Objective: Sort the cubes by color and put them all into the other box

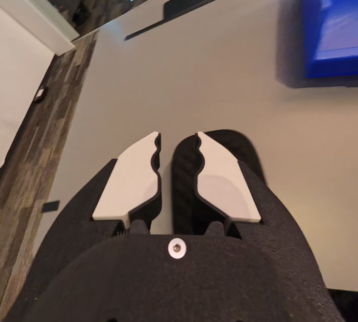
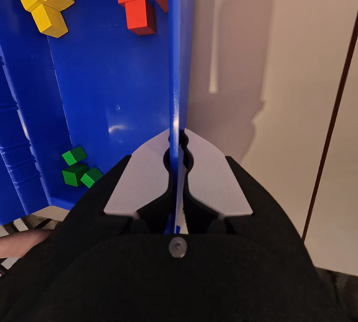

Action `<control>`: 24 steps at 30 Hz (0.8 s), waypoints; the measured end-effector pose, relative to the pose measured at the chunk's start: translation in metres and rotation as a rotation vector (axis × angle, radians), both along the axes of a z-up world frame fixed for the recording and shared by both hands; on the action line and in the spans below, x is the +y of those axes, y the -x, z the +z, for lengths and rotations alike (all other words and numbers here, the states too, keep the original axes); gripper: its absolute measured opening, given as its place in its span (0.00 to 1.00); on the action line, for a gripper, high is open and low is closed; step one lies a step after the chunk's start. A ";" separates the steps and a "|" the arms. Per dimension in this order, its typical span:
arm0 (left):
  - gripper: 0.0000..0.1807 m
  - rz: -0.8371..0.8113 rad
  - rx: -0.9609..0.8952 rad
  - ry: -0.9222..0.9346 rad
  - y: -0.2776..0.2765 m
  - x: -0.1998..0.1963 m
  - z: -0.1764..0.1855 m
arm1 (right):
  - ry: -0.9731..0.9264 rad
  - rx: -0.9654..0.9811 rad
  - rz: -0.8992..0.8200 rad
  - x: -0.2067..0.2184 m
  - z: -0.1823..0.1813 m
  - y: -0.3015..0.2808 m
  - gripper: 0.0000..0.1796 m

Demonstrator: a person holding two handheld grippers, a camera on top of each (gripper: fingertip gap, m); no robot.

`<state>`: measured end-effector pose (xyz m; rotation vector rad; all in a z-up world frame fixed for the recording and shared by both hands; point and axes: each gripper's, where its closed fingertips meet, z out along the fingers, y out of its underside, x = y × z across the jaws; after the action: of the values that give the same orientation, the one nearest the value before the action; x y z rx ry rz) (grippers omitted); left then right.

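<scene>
— Now, what is gripped by the right gripper [image 2: 177,134]?
— The blue box [image 2: 116,80] wall is pinched between its fingers. Yellow cubes [image 2: 44,0] are seen at eleven o'clock, red cubes [image 2: 135,0] at twelve, green cubes [image 2: 77,169] at eight.
— And the left gripper [image 1: 178,134]?
— Narrowly parted, nothing held, above the table [image 1: 174,80]; a blurred blue box [image 1: 333,31] is seen at two o'clock.
</scene>
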<state>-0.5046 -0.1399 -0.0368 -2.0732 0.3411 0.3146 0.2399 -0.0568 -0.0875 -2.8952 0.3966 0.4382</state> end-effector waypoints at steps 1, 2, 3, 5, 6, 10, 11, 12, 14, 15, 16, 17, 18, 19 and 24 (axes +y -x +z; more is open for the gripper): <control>0.18 0.036 -0.001 -0.004 0.018 -0.004 0.001 | 0.004 0.001 -0.006 -0.003 0.008 0.002 0.03; 0.18 0.068 -0.006 -0.009 0.033 -0.008 0.003 | 0.000 -0.002 -0.012 -0.005 0.018 0.004 0.03; 0.18 0.093 -0.015 -0.017 0.046 -0.011 0.004 | -0.004 -0.012 -0.017 -0.006 0.030 0.007 0.03; 0.18 0.119 -0.041 -0.032 0.064 -0.016 0.006 | -0.021 -0.041 -0.018 -0.005 0.057 0.015 0.03; 0.18 0.124 -0.052 -0.036 0.069 -0.018 0.005 | -0.031 -0.055 -0.016 -0.004 0.071 0.021 0.03; 0.17 0.142 -0.019 -0.028 0.090 -0.030 0.003 | -0.056 -0.084 0.021 0.006 0.134 0.064 0.03; 0.17 0.158 -0.008 -0.031 0.096 -0.033 0.004 | -0.066 -0.087 0.036 0.010 0.150 0.079 0.03; 0.17 0.179 -0.007 -0.042 0.103 -0.035 0.007 | -0.076 -0.089 0.056 0.014 0.165 0.095 0.03; 0.16 0.198 -0.025 -0.068 0.110 -0.040 0.014 | -0.099 -0.091 0.107 0.025 0.192 0.133 0.03; 0.16 0.194 -0.039 -0.076 0.111 -0.042 0.016 | -0.112 -0.092 0.137 0.031 0.204 0.153 0.03; 0.16 0.190 -0.051 -0.082 0.112 -0.044 0.018 | -0.127 -0.092 0.165 0.038 0.215 0.174 0.03; 0.16 0.191 -0.058 -0.088 0.114 -0.046 0.020 | -0.138 -0.088 0.191 0.045 0.224 0.197 0.03; 0.16 0.195 -0.061 -0.093 0.116 -0.048 0.022 | -0.148 -0.083 0.228 0.051 0.232 0.220 0.03; 0.16 0.201 -0.058 -0.097 0.119 -0.049 0.024 | -0.152 -0.076 0.262 0.057 0.238 0.244 0.03; 0.16 0.232 -0.057 -0.123 0.130 -0.058 0.031 | -0.161 -0.036 0.451 0.084 0.249 0.369 0.03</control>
<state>-0.6348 -0.1979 -0.0055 -1.9982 0.0451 0.4039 -0.1291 0.0269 0.1616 -2.8131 -0.2941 0.4563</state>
